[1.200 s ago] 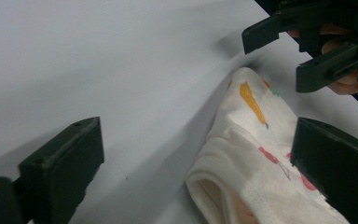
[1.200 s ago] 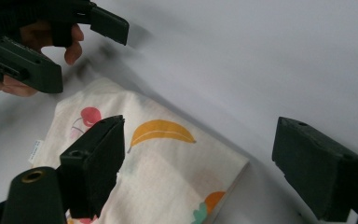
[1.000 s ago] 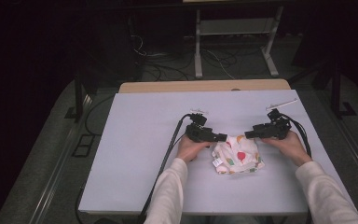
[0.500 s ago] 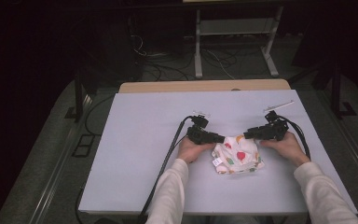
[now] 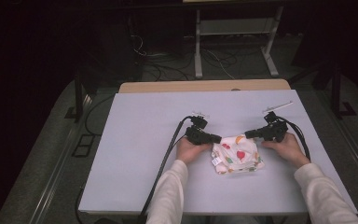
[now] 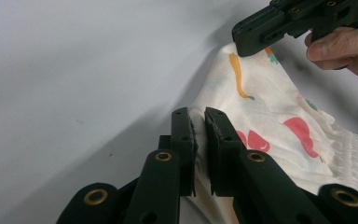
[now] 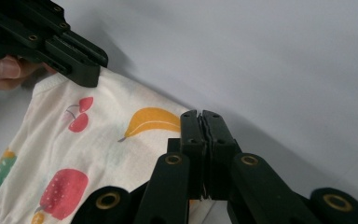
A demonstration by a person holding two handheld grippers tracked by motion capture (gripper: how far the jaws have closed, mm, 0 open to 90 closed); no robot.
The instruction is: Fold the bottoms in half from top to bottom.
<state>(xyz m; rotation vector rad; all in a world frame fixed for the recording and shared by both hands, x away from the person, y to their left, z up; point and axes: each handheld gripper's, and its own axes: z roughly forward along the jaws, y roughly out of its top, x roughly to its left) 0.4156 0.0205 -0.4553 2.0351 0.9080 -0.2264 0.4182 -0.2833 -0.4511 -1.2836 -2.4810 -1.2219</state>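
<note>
A small white cloth [image 5: 237,155] printed with fruit lies crumpled on the pale table [image 5: 135,154], right of centre. My left gripper [image 5: 217,138] holds its far left corner; in the left gripper view the jaws [image 6: 199,122] have just been closing and now pinch the cloth [image 6: 279,107] edge. My right gripper [image 5: 248,134] holds the far right corner; in the right gripper view its jaws [image 7: 200,122] have just closed tight on the cloth [image 7: 88,154]. The cloth stretches between the two grips. Each view shows the other gripper on its corner.
Black cables [image 5: 168,154] trail from both grippers toward the near table edge. A thin white strip [image 5: 279,105] lies at the far right of the table. A wooden edge [image 5: 168,87] borders the far side. Beyond it are a dark floor, cables and a metal stand [image 5: 200,51].
Both grippers' jaws have closed onto the far corners of the cloth. The hands have stayed where they were.
</note>
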